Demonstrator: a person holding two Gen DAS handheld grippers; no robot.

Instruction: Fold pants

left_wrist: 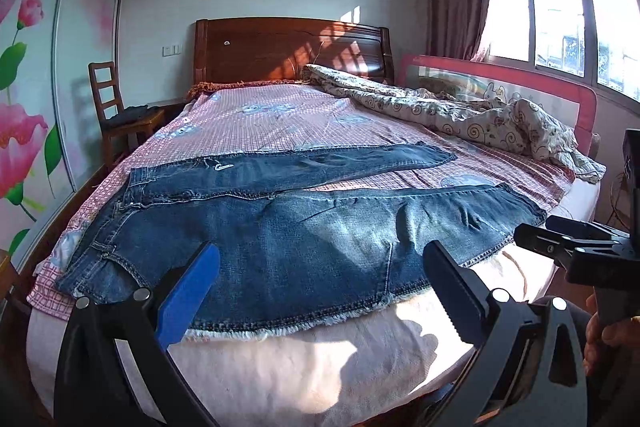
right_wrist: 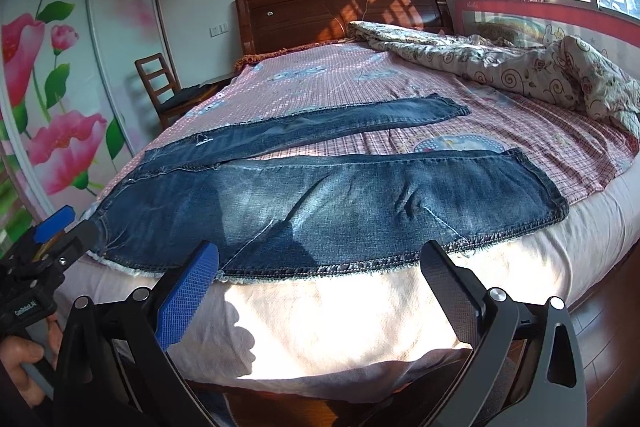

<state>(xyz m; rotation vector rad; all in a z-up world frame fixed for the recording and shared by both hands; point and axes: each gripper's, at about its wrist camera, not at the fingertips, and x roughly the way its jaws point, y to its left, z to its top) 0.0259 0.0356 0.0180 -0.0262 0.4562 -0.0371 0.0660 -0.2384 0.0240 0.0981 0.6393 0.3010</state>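
Observation:
A pair of blue jeans lies flat across the bed, waistband to the left, both legs spread apart and pointing right; it also shows in the right wrist view. My left gripper is open and empty, hovering just above the near leg's frayed front edge. My right gripper is open and empty, also just short of the near leg's front edge, further to the right. The right gripper shows at the right edge of the left wrist view, and the left gripper at the left edge of the right wrist view.
The bed has a pink checked sheet and a white mattress edge in front. A crumpled patterned quilt lies at the back right by a red bed rail. A wooden chair stands left of the bed.

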